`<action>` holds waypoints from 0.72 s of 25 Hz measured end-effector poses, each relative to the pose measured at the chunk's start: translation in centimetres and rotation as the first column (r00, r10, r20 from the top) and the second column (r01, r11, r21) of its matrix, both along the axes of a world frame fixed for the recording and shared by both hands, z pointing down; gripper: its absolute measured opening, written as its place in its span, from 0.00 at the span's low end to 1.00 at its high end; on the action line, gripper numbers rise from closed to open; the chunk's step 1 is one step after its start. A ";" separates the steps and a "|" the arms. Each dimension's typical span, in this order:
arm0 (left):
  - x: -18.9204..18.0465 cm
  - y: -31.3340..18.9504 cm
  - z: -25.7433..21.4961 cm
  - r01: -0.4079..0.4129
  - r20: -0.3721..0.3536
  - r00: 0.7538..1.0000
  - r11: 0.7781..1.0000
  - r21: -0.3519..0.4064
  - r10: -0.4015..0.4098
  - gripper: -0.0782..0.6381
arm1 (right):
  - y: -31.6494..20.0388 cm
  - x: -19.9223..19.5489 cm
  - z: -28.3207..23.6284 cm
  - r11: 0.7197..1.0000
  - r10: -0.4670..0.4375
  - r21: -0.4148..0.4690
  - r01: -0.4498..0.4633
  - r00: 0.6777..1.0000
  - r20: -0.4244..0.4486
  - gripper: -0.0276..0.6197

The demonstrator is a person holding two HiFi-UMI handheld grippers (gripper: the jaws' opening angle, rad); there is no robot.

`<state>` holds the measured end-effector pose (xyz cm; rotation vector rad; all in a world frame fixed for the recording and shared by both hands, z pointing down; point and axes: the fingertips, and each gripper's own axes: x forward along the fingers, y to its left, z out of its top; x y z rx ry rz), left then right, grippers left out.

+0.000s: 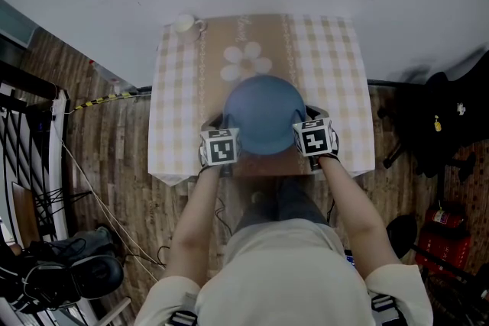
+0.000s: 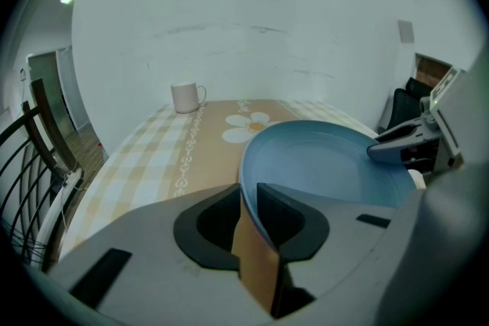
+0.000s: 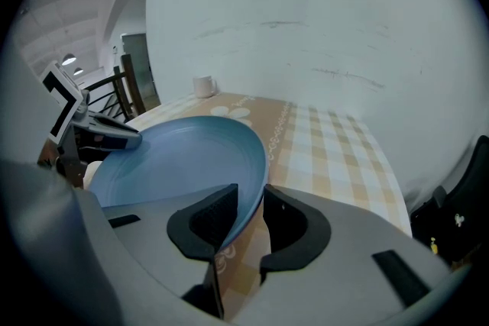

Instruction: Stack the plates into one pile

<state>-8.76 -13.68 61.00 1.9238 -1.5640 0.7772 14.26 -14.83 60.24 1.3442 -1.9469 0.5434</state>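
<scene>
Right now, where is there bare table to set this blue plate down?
Free: the runner beyond the blue plate up to the far edge, and the checked cloth on both sides, the left strip ending at the white mug. Crowded: the near edge, where the left gripper and right gripper hold the rim.

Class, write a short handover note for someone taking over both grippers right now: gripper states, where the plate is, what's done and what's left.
Left gripper: closed on the blue plate, left rim.
Right gripper: closed on its right rim.
Plate: between both grippers at the near edge of the table; lifted or resting, unclear. The mug stands at the far left corner.
Done: plate gripped. Under it shows something pale; can't tell whether it's another plate.
Left: set it on the pile, release both.
</scene>
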 end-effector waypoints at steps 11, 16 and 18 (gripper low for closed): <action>-0.1 0.1 -0.4 0.009 -0.016 1.000 1.000 -0.001 -0.009 0.23 | 0.2 0.3 -0.1 1.000 0.008 0.000 -0.008 1.000 0.002 0.20; -0.5 0.4 -1.3 0.012 -0.020 1.000 1.000 0.019 -0.012 0.23 | 0.7 0.7 -0.9 1.000 0.013 0.015 -0.013 1.000 0.003 0.20; -0.7 0.5 -1.7 0.019 -0.025 1.000 0.999 0.028 -0.018 0.23 | 0.9 0.8 -1.2 1.000 0.014 0.022 -0.014 1.000 0.008 0.20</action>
